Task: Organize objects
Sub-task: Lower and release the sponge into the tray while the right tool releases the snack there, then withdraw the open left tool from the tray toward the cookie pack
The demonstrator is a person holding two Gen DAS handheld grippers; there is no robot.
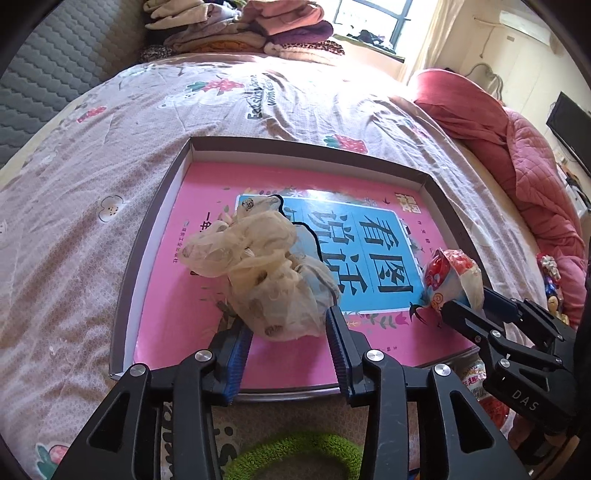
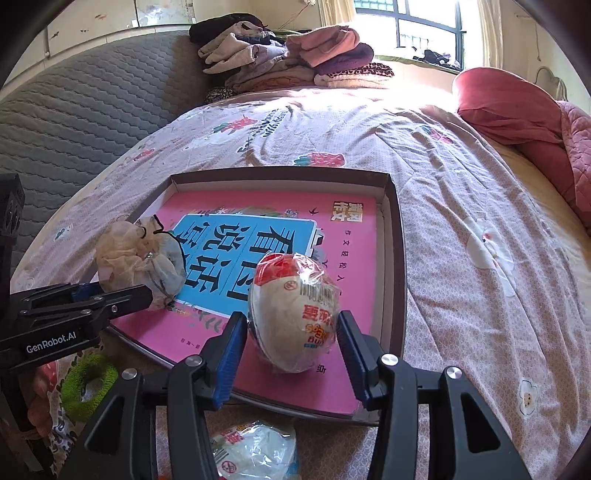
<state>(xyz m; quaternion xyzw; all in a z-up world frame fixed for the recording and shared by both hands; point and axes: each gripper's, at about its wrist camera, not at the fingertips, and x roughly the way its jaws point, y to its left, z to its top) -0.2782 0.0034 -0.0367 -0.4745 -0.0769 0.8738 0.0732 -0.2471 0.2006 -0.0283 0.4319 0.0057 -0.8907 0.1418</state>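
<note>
Close under the two cameras, on the pinkish bedsheet with strawberry print (image 1: 92, 166): fuzzy green ring of towel-like cloth (image 1: 295, 454) beneath the left gripper (image 1: 286, 317), and clear plastic packet with red print (image 2: 255, 450) beneath the right gripper (image 2: 291, 316)

Just beyond these, shallow dark-brown cardboard box with white inner walls (image 1: 147, 258), lying flat on the sheet and filled almost fully by a pink book with blue title panel (image 1: 207, 295)

Left gripper: spread, both blue pads on either side of the near end of a crumpled cream mesh bundle with black cord (image 1: 258, 266). Lies on the left part of the book, inside the box. Seems to brush the right pad only, with a gap at the left pad; not pinched

Right gripper: also spread, with a round food item wrapped in clear film with red and white label (image 2: 295, 314) between the pads. Rests on the right part of the book, near the right wall of the box. Narrow gap seen at each pad, so no pressing on it. Well apart from the mesh bundle

Further on, open sheet, then a rumpled red-pink quilt (image 1: 498, 140) at the right side of the bed. At the left, grey quilted mattress (image 2: 74, 110) standing against the wall. At the far end, pile of folded clothes (image 1: 240, 29) and beside it a bright barred window (image 2: 417, 26)
</note>
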